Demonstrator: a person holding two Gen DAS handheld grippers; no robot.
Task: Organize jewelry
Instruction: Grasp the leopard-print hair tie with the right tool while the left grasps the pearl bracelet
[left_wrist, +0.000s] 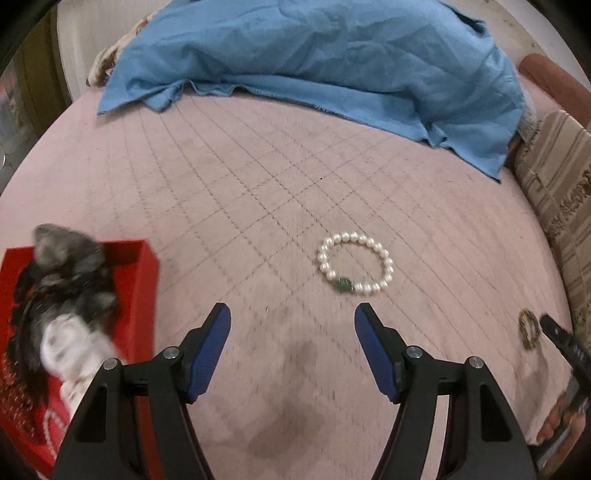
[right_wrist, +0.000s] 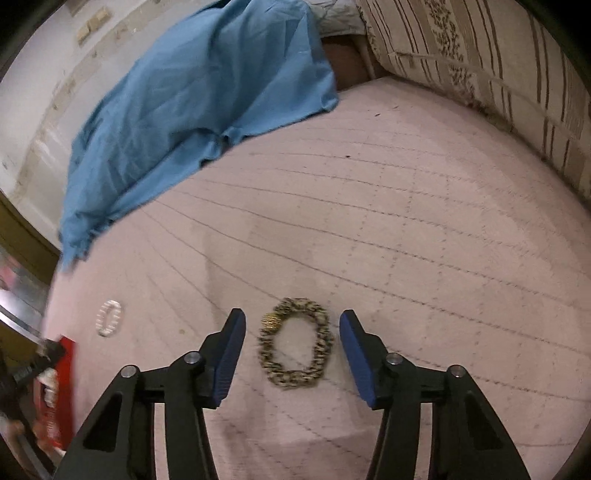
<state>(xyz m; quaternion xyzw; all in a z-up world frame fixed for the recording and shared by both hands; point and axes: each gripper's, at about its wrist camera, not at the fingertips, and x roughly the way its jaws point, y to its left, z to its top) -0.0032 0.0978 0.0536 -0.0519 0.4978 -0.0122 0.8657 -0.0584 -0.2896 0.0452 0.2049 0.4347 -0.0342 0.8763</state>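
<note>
A white pearl bracelet (left_wrist: 355, 263) with one green bead lies flat on the pink quilted bed (left_wrist: 258, 177), just beyond my left gripper (left_wrist: 292, 314), which is open and holds nothing. A gold-and-dark beaded bracelet (right_wrist: 295, 347) lies between the blue pads of my right gripper (right_wrist: 291, 321); the pads stand apart from it on both sides, so that gripper is open. The same bracelet (left_wrist: 529, 328) shows at the right edge of the left wrist view, and the pearl bracelet (right_wrist: 109, 317) shows small at the left of the right wrist view. A red box (left_wrist: 136, 288) holds dark and white jewelry.
A rumpled blue cloth (left_wrist: 314, 59) covers the far part of the bed. A striped beige cushion (right_wrist: 480, 62) borders the right side. The red box (right_wrist: 64, 380) sits at the bed's left edge. The right gripper's tip (left_wrist: 561, 339) and a hand (left_wrist: 561, 417) show at the right.
</note>
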